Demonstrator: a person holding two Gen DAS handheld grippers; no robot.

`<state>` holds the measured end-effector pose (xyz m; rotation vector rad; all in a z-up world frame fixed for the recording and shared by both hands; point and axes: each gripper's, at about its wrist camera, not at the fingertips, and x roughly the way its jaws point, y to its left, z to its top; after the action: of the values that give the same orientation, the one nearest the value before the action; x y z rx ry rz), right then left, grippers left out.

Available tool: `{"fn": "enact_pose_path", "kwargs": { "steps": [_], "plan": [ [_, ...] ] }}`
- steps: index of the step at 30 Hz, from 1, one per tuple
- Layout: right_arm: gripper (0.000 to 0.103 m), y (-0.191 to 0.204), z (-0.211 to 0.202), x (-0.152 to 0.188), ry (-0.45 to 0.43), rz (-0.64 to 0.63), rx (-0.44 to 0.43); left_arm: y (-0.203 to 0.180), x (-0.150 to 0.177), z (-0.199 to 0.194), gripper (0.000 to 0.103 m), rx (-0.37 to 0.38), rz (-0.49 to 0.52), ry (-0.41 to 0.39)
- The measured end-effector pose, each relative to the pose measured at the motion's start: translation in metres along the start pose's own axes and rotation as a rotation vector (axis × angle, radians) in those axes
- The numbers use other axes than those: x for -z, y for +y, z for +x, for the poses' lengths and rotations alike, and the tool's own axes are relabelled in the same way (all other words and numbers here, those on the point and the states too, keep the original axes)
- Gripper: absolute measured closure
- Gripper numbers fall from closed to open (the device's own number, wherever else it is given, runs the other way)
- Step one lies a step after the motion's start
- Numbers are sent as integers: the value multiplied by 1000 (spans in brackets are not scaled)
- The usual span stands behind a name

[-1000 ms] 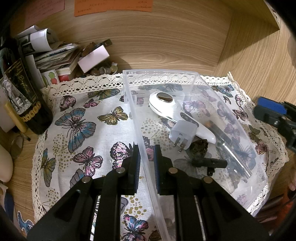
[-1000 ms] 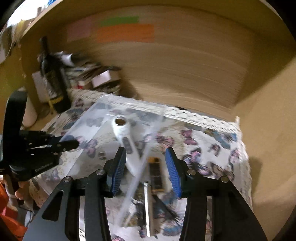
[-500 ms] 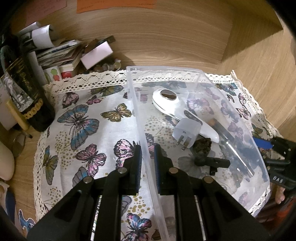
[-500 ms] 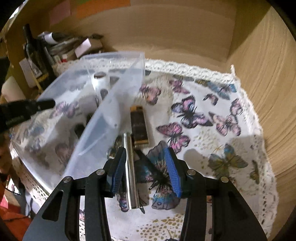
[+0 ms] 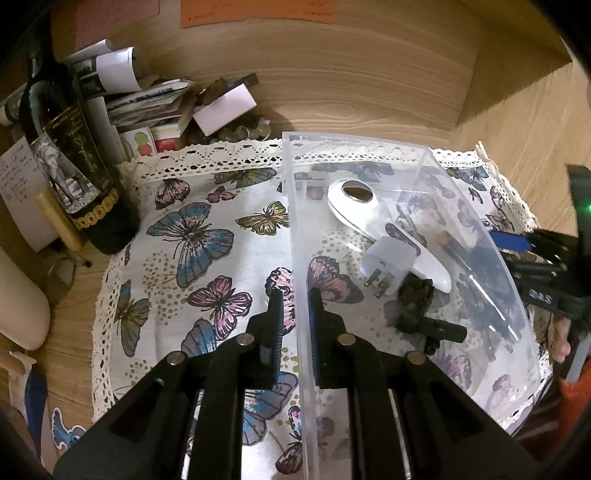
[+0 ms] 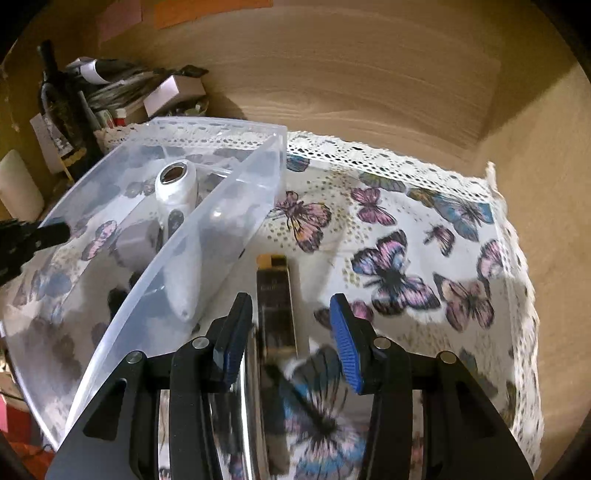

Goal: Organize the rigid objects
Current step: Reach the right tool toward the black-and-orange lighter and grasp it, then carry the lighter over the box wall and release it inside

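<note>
Right gripper [image 6: 291, 332], lowered since earlier, spread over dark rectangular case [image 6: 275, 295]; left gripper [image 5: 295, 321] clenched on clear bin [image 5: 295, 221] wall.

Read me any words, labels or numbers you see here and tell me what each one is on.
None reads for certain.
Wine bottle: gold script on the label, too small to read.
Orange note on the wall: handwriting, too faint.
White paper behind the bottle: handwriting, too small.
Dark box by the right gripper: gold print, blurred.
</note>
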<state>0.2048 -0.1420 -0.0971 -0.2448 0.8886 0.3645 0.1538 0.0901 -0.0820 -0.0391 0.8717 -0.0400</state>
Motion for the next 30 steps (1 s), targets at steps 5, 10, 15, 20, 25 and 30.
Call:
{"fn": "enact_pose_path", "kwargs": {
  "steps": [5, 10, 15, 20, 25, 30],
  "plan": [
    [64, 3, 28, -6, 69, -16, -10, 0, 0, 0, 90, 9, -3, 4],
    [81, -5, 31, -4, 71, 24, -23, -3, 0, -4, 91, 17, 5, 0],
    [81, -19, 12, -1, 27, 78, -26, -8, 0, -6, 91, 9, 10, -10],
    [81, -24, -24, -4, -59, 101, -16, -9, -1, -6, 91, 18, -9, -2],
    [81, -22, -60, -10, -146, 87, -21, -18, -1, -5, 91, 27, 14, -1],
    [81, -3, -78, -27, -211, 49, -40, -19, -1, -4, 92, 35, 11, -3]
  ]
}}
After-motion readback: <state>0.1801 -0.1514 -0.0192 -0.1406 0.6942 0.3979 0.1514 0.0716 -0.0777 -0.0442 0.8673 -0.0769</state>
